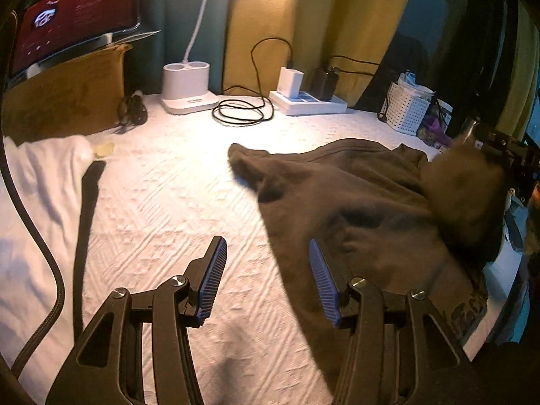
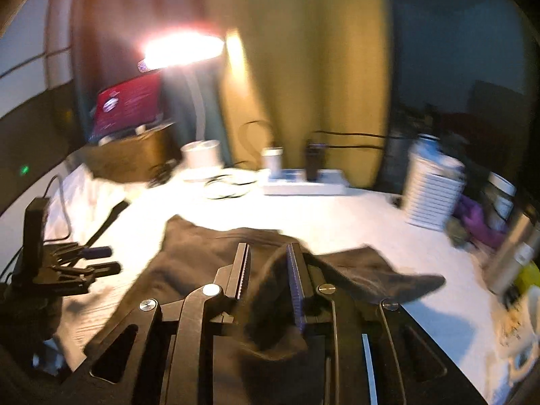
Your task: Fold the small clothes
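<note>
The dark brown garment (image 1: 354, 202) lies spread on the white textured cover (image 1: 175, 202), filling the side from 2 to 5 o'clock in the left wrist view. One of its corners is lifted: the right gripper (image 2: 268, 263) holds this fold between narrow jaws. The left gripper (image 1: 268, 266) hangs over the cover with jaws half apart and nothing between them; its right finger is over the garment's left edge. From 7 to 11 o'clock the cover is bare and gives free room, until one white cloth (image 1: 40, 182) at 9 o'clock. Along the far edge I count one white lamp base (image 1: 187, 87), one coiled black cable (image 1: 241, 111), one power strip (image 1: 308, 101) and one white basket (image 1: 406, 108).
</note>
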`<state>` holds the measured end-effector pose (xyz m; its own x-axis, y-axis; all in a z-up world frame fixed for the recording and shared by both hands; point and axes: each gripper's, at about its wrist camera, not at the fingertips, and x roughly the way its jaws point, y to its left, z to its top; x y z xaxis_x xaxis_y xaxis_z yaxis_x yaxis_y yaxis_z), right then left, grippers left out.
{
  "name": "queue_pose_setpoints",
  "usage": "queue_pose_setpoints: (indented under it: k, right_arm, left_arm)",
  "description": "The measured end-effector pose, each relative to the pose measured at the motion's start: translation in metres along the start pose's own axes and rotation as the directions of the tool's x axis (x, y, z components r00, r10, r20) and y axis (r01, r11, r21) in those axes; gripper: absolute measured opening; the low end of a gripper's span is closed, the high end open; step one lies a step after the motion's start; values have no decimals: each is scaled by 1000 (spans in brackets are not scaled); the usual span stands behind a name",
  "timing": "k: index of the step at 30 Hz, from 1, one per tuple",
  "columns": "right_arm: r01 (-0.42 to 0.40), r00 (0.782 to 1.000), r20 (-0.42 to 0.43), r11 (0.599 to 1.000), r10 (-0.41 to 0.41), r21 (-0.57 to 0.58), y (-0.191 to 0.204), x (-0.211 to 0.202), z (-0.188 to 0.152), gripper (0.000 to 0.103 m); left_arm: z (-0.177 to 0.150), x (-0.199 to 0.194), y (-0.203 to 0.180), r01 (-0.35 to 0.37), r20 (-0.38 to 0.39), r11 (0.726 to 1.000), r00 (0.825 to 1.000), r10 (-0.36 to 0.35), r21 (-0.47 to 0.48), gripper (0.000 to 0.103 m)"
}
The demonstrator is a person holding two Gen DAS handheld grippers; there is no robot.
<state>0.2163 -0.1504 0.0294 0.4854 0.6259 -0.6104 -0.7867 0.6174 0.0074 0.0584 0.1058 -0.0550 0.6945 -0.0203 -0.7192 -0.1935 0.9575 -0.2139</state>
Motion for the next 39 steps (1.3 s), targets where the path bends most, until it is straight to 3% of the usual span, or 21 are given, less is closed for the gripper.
queue_pose_setpoints:
  k: [3,9,16,23,27,30,36,37,39]
  right_arm:
    - [-61,997,-42,996,59,-59,36,22,0,10]
    - [-112,988,-114,991,103,-77,63,43,-14,10]
    - [-14,993,-113,999,18,34,16,21,-31,11]
    - [87,987,-145,989,-69,122,-32,8,-66,11]
    - [133,981,-164,979,-108,153,-59,4,-85,11]
    - [147,979,-171,970,-115,191,-77,2,-98,11]
    - [152,978,-177,955,-108,254,-105,3,-121,12]
    - [149,978,-178,954,-104,259,-108,4,-123,12]
    - [139,980,-178,954,-93,266,-110,6,-127,14]
  left_arm:
    - [-6,-4,8,4,4,1000,1000,-4,-17,51]
    - [-13,-10,14,20,9,999,1000,-20,-30,55]
    - [0,-9,-8,82,24,997,996,-82,-7,60]
    - [16,18,-74,197,-39,972,980,-194,126,61]
    - [18,45,-109,220,-127,956,972,-198,193,61]
    - [16,63,-124,193,-197,954,969,-148,230,61]
    - [9,67,-128,170,-245,964,962,-118,204,61]
    - [7,66,-130,172,-247,963,962,-119,207,60]
    - [2,65,-136,178,-252,955,961,-117,235,40]
